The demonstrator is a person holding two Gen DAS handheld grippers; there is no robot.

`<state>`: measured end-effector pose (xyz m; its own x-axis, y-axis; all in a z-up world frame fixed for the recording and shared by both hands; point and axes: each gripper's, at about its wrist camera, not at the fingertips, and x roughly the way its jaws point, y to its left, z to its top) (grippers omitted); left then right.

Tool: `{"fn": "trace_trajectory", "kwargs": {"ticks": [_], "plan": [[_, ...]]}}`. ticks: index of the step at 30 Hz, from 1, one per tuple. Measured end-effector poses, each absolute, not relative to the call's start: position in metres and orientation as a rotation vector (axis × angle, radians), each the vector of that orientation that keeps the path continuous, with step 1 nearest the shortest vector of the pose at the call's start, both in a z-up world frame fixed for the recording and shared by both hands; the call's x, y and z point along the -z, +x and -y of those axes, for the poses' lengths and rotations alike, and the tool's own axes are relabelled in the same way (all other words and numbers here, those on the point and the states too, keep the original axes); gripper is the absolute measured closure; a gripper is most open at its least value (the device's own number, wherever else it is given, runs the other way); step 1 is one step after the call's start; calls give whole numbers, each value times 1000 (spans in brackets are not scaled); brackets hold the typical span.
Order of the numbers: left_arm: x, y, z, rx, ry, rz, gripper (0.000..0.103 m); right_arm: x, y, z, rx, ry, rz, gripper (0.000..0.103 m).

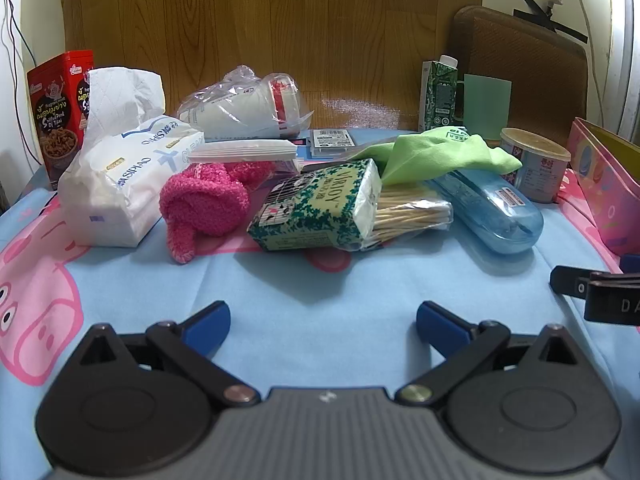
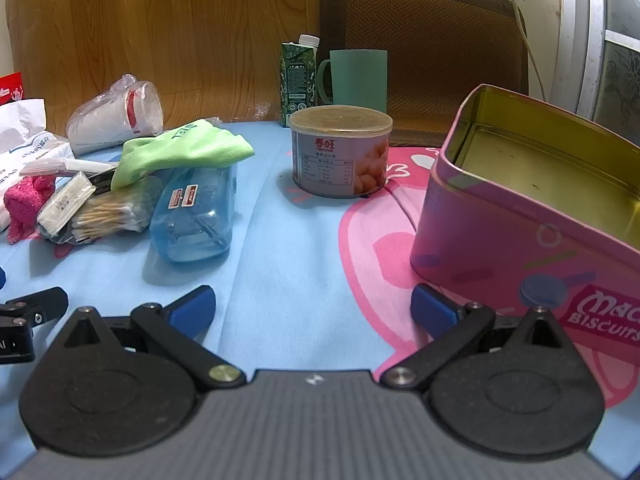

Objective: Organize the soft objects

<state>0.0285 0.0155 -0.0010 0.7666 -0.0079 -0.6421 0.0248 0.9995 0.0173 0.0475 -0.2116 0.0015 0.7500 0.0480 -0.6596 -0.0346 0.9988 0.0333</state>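
1. Left gripper [image 1: 323, 322] hangs low over the surface [image 1: 320, 280], its blue-padded fingers spread wide with nothing between them; only bare blue cloth lies in the gap.
2. Right gripper [image 2: 313, 307] is likewise spread wide and empty, low over the same cloth-covered surface [image 2: 288, 240], with the pink biscuit tin [image 2: 520, 224] just beside its right finger.
3. Ahead of the left gripper, a fuzzy pink sock [image 1: 204, 204] lies bundled on the cloth, touching the white tissue pack [image 1: 120, 184] on its left and close to a green-patterned tissue packet [image 1: 316, 208] on its right.
4. A green cloth [image 1: 440, 152] is draped over the far end of a clear blue case [image 1: 496, 212]; in the right wrist view the same green cloth [image 2: 180, 152] sits on top of the blue case [image 2: 192, 220].
5. A bag of cotton swabs [image 1: 412, 216] lies between the green-patterned packet and the blue case, touching both.
6. Behind the pile rest bagged paper cups [image 1: 248, 108] on their side, and a red snack box [image 1: 56, 112] stands upright at the far left.
7. The pink tin stands open, its gold interior showing nothing inside; a lidded can [image 2: 340, 152] stands upright to its left, well apart from the pile.
8. A green carton [image 2: 298, 80] and a teal mug [image 2: 356, 76] stand at the surface's far edge.
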Motion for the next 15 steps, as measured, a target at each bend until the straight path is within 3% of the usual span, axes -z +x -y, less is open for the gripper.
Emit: {"fn": "trace_trajectory", "kwargs": {"ticks": [15], "plan": [[1, 28, -15, 28, 30, -696, 0, -1, 47, 213, -49, 19, -716, 0]]}}
